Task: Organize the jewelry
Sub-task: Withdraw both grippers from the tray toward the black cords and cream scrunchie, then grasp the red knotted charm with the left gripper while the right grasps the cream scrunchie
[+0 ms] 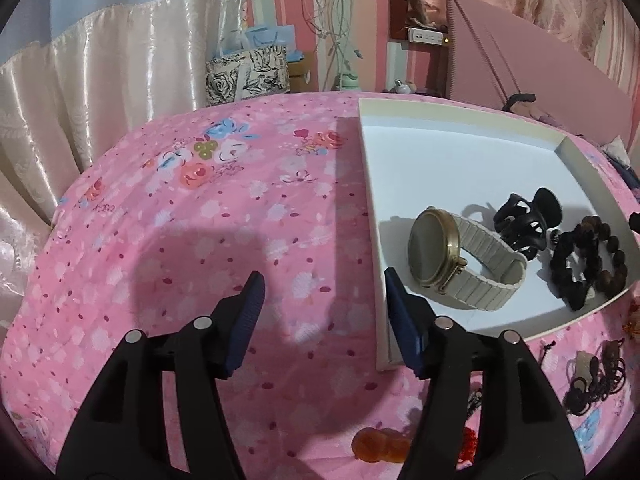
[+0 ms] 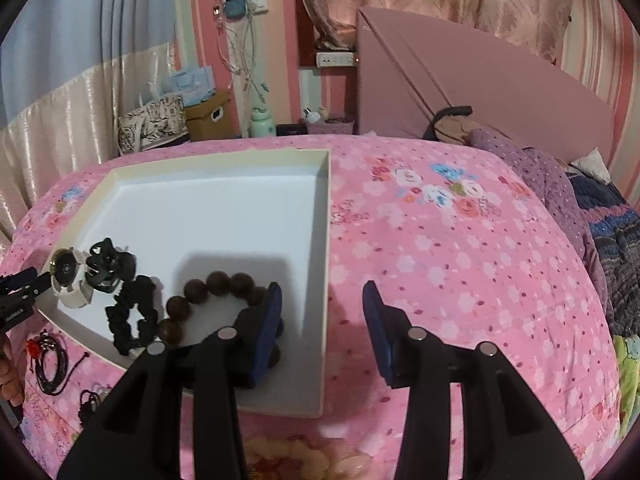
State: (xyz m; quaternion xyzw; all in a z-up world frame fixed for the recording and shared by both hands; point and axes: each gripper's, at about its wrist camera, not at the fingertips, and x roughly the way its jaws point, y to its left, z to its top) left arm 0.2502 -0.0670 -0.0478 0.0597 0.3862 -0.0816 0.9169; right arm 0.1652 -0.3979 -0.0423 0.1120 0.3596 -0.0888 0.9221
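While empty, left tongs (image 1: 324,300), watch (image 1: 440,252) just right.

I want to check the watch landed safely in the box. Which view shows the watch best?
The left wrist view: the watch lies close in the white box, gold case and cream band plain beside the black hair claw. In the right wrist view it sits small at the left edge, only its case back showing.

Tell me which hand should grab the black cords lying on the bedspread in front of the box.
Probably left. The left gripper is open and empty, and the black cords lie just beside it; in the right view they sit far off.
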